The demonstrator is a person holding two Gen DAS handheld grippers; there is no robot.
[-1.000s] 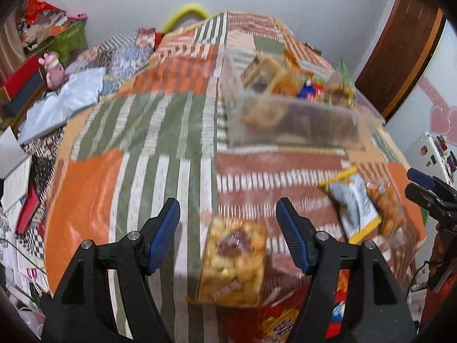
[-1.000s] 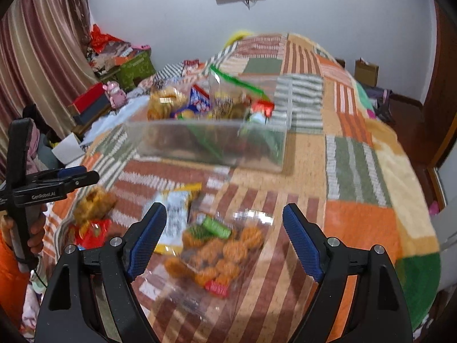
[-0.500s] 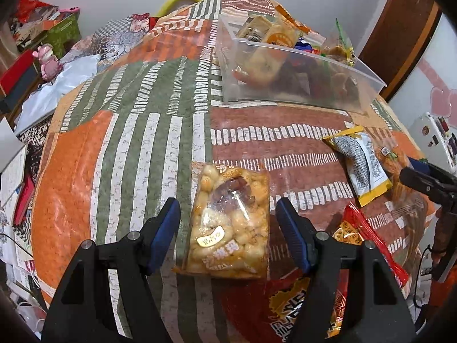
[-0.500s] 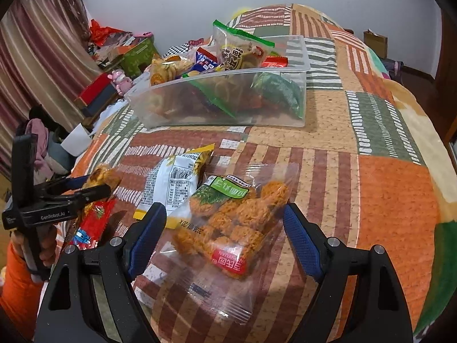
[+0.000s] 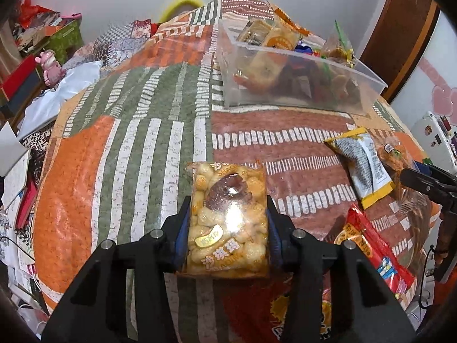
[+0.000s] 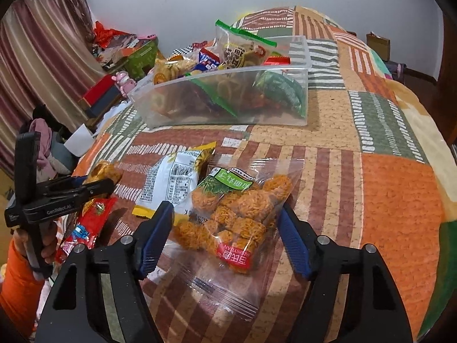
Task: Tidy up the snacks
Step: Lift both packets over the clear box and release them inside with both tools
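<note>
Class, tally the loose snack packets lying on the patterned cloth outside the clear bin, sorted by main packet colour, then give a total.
Clear packets: 2 (pale puffs, orange noodle balls)
White-and-yellow packets: 1
Red packets: 1
Total: 4

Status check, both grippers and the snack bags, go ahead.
Left gripper closing on puffed snack bag. Right gripper closing around orange noodle snack bag, pads not touching yet. Clear bin ahead, path open.

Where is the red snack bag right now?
In the right wrist view the red bag lies at the lower left on the patchwork cloth, just under the left gripper and left of the white packet.
</note>
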